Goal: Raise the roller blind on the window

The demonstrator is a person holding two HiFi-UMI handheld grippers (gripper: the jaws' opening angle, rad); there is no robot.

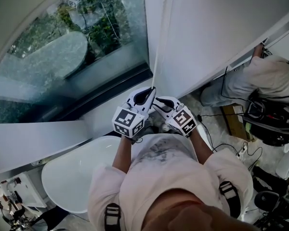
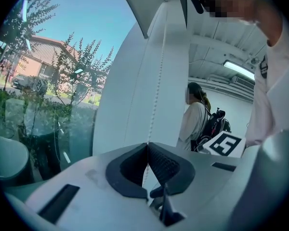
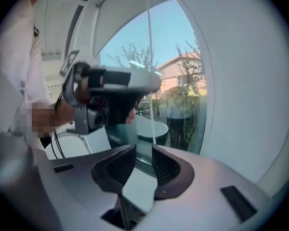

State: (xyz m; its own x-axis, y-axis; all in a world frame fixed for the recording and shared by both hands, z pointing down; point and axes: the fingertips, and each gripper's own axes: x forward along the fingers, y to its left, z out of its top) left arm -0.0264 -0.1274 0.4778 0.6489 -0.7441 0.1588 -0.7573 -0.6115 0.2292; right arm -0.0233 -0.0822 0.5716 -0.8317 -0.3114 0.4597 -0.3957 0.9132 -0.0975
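Cord-pulling looks midway: my left hand-held gripper [image 2: 147, 150] clamps the bead cord [image 2: 156, 95], my right hand-held gripper [image 3: 143, 165] stands open near it; window glass [image 1: 62, 52] looks largely bare.

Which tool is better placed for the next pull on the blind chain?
Left. The left tool is shut on the bead chain, so it can likely pull straight away. The right tool stands open, the chain passing its jaws ungripped.
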